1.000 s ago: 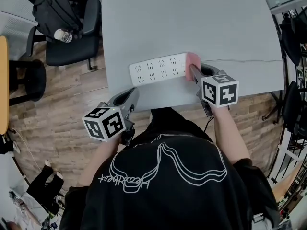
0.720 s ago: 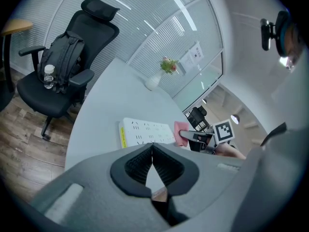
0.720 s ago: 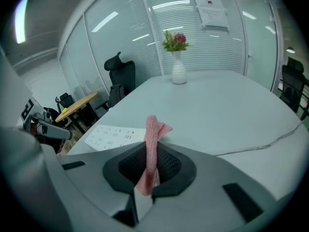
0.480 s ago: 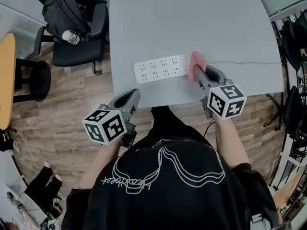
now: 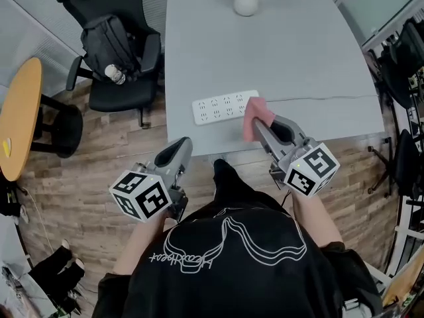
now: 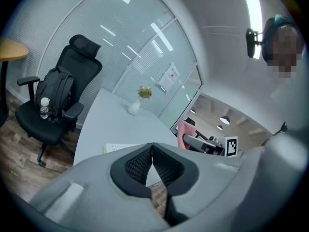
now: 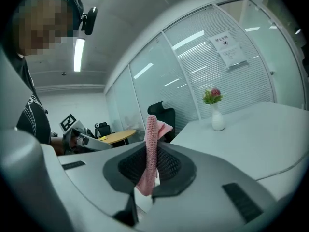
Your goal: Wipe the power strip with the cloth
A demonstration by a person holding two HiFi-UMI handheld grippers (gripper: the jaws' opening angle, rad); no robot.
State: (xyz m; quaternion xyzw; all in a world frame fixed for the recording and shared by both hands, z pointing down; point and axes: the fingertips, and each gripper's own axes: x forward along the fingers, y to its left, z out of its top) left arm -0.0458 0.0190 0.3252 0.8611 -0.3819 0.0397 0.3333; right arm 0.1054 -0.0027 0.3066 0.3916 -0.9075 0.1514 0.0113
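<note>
Power strip: the white power strip (image 5: pixel 225 107) lies flat on the grey table (image 5: pixel 298 58), close to the near edge and roughly parallel to it, toward the table's left side.
Cable: a thin cable (image 5: pixel 324 98) runs from the strip's right end across the table toward the right edge.
Cloth: the pink cloth (image 5: pixel 255 118) is at the strip's right end in the head view. Whether it touches the strip cannot be told. In the right gripper view it stands upright as a folded band (image 7: pixel 151 144).
Right gripper: the right gripper (image 5: pixel 260 126) reaches in over the near edge, angled up and left, with its jaws clamped on the cloth. The marker cube hangs out past the table edge.
Left gripper: the left gripper (image 5: pixel 180 148) is held off the table, over the wood floor just below the near edge and pointing toward it. Its jaws are pressed together with nothing between them (image 6: pixel 152 161).
Open room: bare tabletop stretches beyond the strip up to a white vase (image 5: pixel 246 2) at the far edge, and to the right of the cable.
Surroundings: a black chair (image 5: pixel 129 85) carrying a backpack (image 5: pixel 106 38) and a bottle (image 5: pixel 116 75) stands just left of the table. A round wooden table (image 5: pixel 20 118) is further left.
</note>
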